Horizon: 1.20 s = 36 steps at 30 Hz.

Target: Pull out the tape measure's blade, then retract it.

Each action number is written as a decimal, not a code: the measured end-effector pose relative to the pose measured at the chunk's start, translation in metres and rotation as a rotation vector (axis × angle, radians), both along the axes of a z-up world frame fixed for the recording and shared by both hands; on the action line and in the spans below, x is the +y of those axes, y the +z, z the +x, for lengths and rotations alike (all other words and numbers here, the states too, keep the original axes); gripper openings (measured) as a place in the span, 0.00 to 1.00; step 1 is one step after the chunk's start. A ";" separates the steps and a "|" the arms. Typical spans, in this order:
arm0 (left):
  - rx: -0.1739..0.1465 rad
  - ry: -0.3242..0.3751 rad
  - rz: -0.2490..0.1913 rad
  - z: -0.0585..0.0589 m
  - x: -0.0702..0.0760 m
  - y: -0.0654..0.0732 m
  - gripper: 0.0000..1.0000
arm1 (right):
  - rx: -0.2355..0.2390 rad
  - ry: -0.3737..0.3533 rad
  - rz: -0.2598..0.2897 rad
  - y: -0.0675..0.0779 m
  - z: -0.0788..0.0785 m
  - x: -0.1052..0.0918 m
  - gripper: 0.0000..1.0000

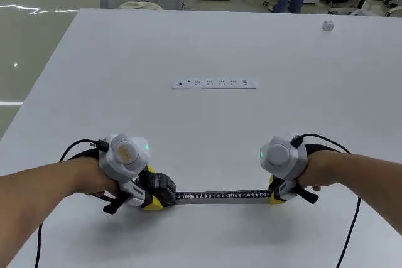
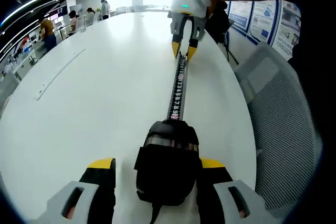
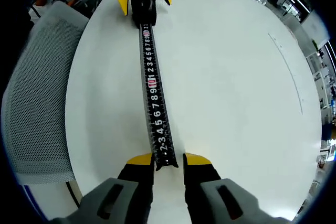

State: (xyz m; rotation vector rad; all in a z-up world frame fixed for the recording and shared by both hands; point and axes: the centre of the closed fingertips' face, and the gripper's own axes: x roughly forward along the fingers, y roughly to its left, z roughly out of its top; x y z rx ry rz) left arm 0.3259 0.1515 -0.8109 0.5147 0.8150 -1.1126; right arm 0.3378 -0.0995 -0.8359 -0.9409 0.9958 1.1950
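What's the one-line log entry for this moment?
left gripper: jaws around case | right gripper: jaws flank blade tip | blade: pulled out, spanning between grippers

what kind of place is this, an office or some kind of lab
Probably an open-plan office or lab: a large white table with a power strip on it, a mesh office chair beside it, and wall posters.

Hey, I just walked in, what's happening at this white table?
A person holds a tool in each hand. The left tool grips the black tape measure on the table, while the right tool holds the tip of its blade, drawn out flat between them. It is not yet retracted.
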 end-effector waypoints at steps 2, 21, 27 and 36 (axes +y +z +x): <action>0.011 0.055 -0.079 0.002 0.004 0.015 0.69 | -0.023 -0.019 0.022 0.005 0.003 -0.001 0.37; -0.053 0.356 -0.236 -0.006 0.052 0.061 0.96 | -0.083 -0.273 0.212 0.038 -0.005 -0.018 0.64; -0.088 0.434 -0.287 -0.021 0.066 0.070 1.00 | -0.118 -0.378 0.298 0.044 -0.016 -0.033 0.70; -0.135 0.609 -0.371 -0.047 0.106 0.073 1.00 | -0.204 -0.565 0.480 0.064 -0.036 -0.047 0.77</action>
